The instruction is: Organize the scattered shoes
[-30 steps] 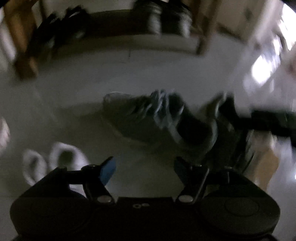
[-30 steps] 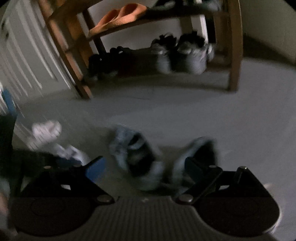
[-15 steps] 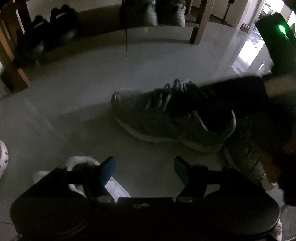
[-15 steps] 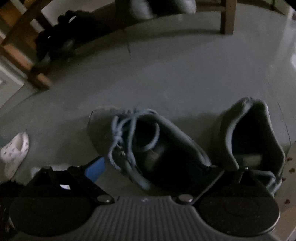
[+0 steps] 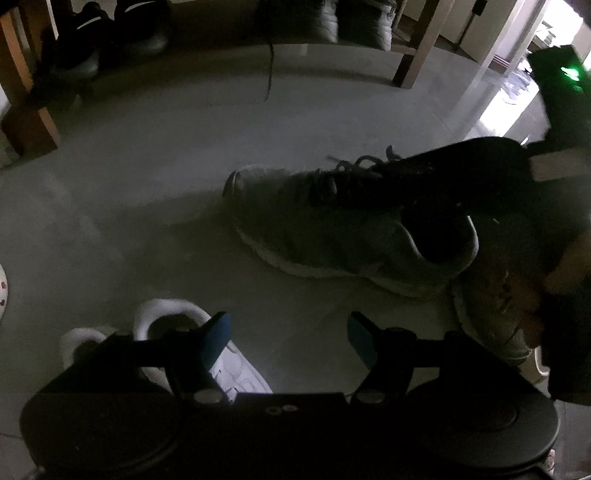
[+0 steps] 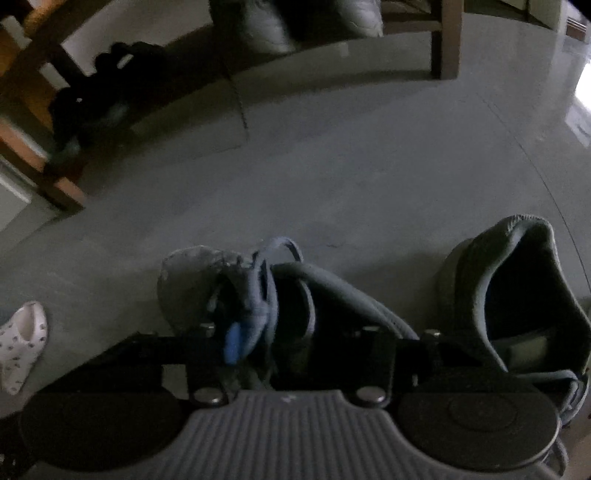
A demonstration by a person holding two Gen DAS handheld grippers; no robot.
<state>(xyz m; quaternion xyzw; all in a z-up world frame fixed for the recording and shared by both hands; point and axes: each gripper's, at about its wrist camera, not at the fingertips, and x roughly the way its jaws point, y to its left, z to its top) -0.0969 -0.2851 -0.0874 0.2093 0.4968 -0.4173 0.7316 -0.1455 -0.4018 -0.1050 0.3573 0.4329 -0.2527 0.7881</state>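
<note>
My right gripper [image 6: 295,343] has just been closing, and its jaws now pinch the laced tongue and collar of a grey sneaker [image 6: 207,284] that lies on the grey floor [image 6: 369,166], toe pointing away from me; one blue pad [image 6: 232,345] shows pressed against the laces, the other is hidden behind the shoe's upper. In the left wrist view the same sneaker [image 5: 332,229] lies on its sole in the middle of the floor with the right gripper's dark body reaching in over its laces from the right. Its mate, a second grey sneaker [image 6: 517,295], sits just beside it on the right, its dark mouth facing me. My left gripper [image 5: 288,338] hangs over bare floor, jaws about halfway apart with nothing between the blue pads. Partly under its left finger sit a pair of white shoes [image 5: 236,365] (only heels and a bit of upper visible). A small white patterned shoe [image 6: 22,343] lies at the far left. Beyond, the wooden shoe rack [image 6: 447,48] holds dark shoes [image 6: 96,99] on its bottom shelf and a grey pair [image 6: 295,22] further right.
</note>
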